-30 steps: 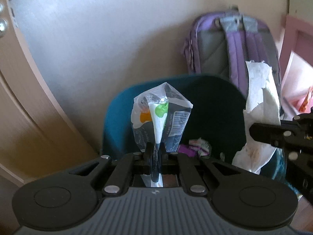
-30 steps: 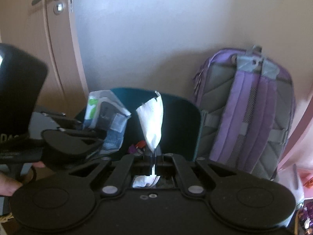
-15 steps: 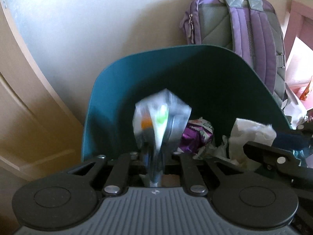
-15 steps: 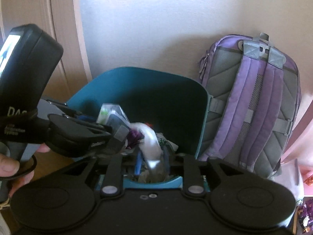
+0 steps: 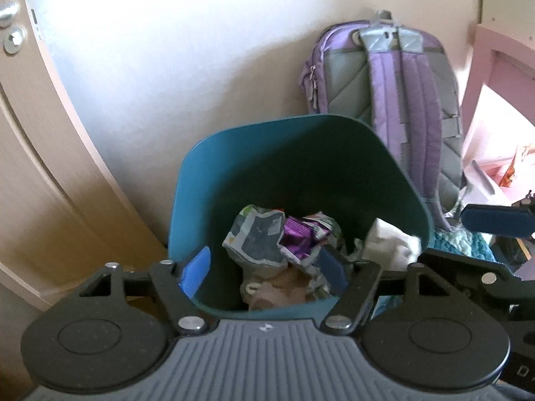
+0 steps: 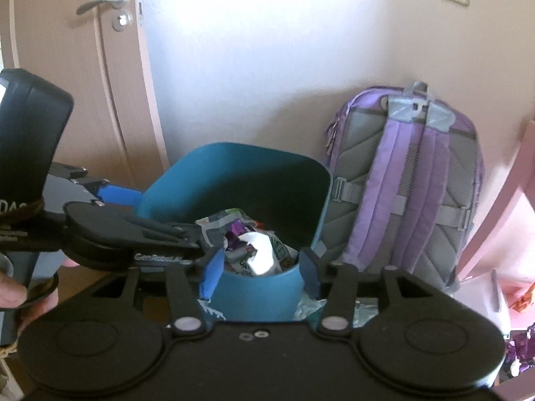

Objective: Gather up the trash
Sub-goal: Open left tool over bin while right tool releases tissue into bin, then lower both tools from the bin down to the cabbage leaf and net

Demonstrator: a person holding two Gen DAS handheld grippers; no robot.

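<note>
Purple backpack [image 5: 394, 107] upright against the wall, just right of the bin. Teal bin [image 5: 200, 173] on the floor between door [image 6: 67, 100] and backpack, partly filled. Left gripper [image 5: 264, 272] above the bin's near rim, jaws spread wide, nothing held. Right gripper [image 6: 259, 274] likewise at the near rim, jaws wide apart, empty. Inside the bin: grey snack wrapper [image 5: 257, 240] at left, white tissue [image 5: 391, 245] at right, purple wrapper [image 5: 297, 234] between them.
</note>
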